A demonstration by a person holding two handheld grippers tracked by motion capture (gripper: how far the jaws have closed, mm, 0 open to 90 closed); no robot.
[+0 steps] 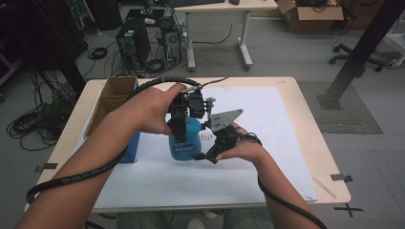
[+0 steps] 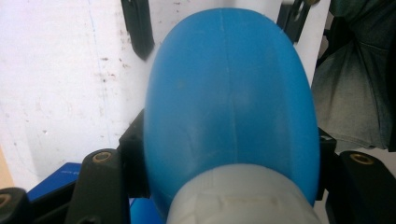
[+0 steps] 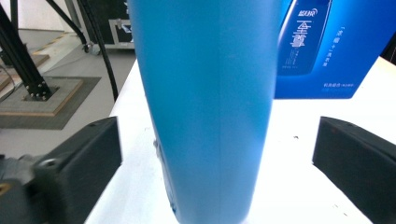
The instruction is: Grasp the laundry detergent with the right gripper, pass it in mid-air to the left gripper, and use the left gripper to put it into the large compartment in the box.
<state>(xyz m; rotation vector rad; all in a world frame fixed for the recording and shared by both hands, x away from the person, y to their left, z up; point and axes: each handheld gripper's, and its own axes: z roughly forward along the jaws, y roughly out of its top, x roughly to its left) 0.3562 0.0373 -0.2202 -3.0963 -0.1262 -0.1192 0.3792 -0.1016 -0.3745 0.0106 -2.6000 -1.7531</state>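
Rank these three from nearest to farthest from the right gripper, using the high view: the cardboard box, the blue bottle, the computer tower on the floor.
1. Blue bottle: right beside the right gripper, mid-table.
2. Cardboard box: at the table's left edge.
3. Computer tower: on the floor beyond the table's far left.
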